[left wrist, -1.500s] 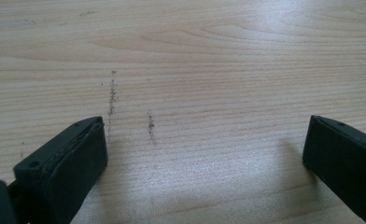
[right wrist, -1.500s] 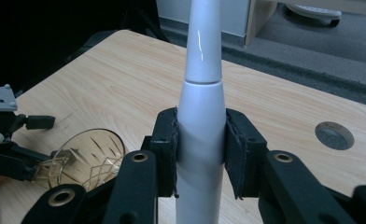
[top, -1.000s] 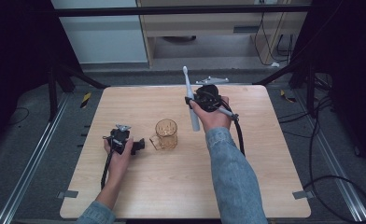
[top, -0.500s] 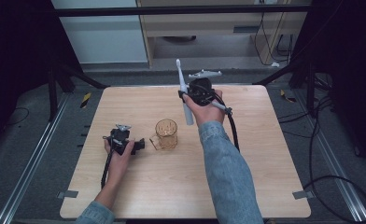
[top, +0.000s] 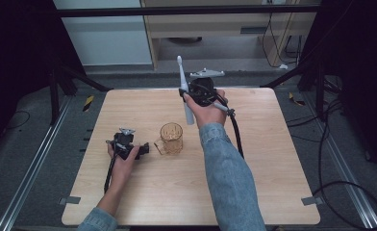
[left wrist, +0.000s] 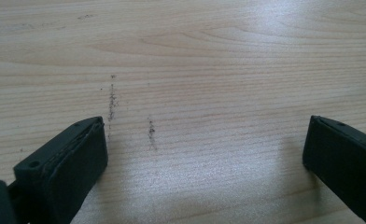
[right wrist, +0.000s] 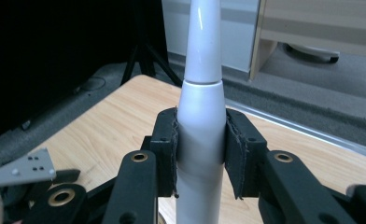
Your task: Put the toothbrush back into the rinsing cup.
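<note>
1. The right gripper was raised over the far part of the wooden table, its jaws closed around a white electric toothbrush standing nearly upright.
2. The left gripper rested on the table with jaws wide apart, holding nothing, just beside an amber glass mug.

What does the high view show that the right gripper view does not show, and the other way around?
High view: the glass mug on the table, the left gripper beside it, and both forearms. Right gripper view: the pads pressed on both sides of the toothbrush body. Both share: the toothbrush held upright by the right gripper, above the wooden table.
</note>
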### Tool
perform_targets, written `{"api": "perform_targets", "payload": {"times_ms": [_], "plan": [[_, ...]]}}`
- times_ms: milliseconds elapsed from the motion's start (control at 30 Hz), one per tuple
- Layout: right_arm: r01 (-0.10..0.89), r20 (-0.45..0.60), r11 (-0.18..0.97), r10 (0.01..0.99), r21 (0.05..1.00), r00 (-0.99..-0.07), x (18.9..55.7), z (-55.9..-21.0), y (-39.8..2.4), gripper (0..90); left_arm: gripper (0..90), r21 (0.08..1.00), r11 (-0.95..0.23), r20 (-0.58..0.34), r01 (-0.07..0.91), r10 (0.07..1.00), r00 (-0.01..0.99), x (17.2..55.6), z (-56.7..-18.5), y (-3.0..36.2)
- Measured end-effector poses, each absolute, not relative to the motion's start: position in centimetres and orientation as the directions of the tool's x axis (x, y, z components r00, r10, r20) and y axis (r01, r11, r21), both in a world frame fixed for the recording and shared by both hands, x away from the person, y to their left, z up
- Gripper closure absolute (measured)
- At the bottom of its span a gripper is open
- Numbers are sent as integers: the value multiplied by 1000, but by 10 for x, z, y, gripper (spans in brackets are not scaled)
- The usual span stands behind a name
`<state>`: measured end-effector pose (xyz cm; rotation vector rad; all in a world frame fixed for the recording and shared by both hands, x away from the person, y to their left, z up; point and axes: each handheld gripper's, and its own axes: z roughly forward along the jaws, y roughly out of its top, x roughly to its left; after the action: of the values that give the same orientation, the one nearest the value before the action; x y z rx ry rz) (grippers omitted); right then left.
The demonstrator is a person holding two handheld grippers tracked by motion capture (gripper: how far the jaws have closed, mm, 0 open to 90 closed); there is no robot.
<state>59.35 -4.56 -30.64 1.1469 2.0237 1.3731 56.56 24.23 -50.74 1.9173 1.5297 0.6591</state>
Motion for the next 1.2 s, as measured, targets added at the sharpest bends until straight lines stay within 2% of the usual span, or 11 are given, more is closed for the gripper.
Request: {"api": "perform_targets", "payload": {"times_ms": [233,1200], "plan": [[364,106,132,818,922,-566,596,-303,-38,671,0,712,-163,17,683,976,216,566,-507,242],[356,113,135,796,925,-595,597,-319,-11,670,0,716,-166,15,678,975,223,567,-508,242]]}}
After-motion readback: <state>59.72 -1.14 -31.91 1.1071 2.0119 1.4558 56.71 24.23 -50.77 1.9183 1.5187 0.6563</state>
